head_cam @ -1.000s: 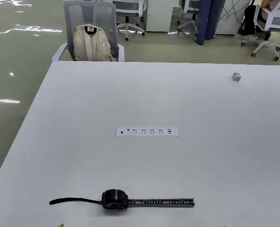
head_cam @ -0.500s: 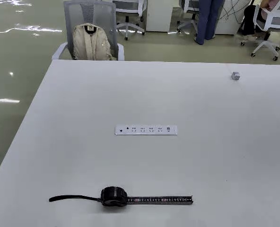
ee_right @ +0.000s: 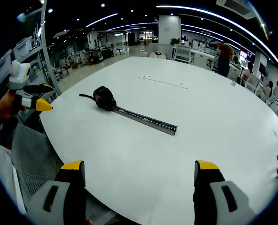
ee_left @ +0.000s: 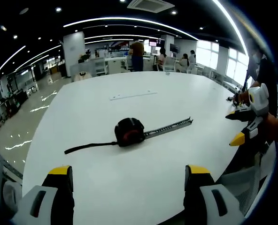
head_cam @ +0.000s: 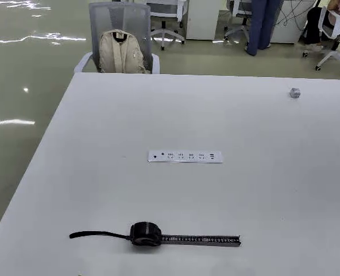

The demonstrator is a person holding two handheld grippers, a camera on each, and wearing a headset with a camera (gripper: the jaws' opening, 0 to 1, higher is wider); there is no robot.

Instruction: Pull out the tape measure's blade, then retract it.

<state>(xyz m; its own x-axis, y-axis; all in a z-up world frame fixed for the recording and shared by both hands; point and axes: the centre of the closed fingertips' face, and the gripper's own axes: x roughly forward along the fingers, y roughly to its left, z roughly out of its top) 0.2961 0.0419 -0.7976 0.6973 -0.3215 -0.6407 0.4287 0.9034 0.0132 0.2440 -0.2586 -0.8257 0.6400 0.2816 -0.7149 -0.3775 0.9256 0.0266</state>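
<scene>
The tape measure [head_cam: 146, 234], a round black case, lies flat on the white table [head_cam: 244, 190] at the lower centre of the head view. Its blade [head_cam: 201, 240] is drawn out to the right, flat on the table. A black wrist strap [head_cam: 98, 234] trails left.

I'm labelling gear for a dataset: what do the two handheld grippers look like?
They match: the left gripper and the right gripper each have two broad grey jaws capped in yellow. From the side, those yellow tips taper to points.
</scene>
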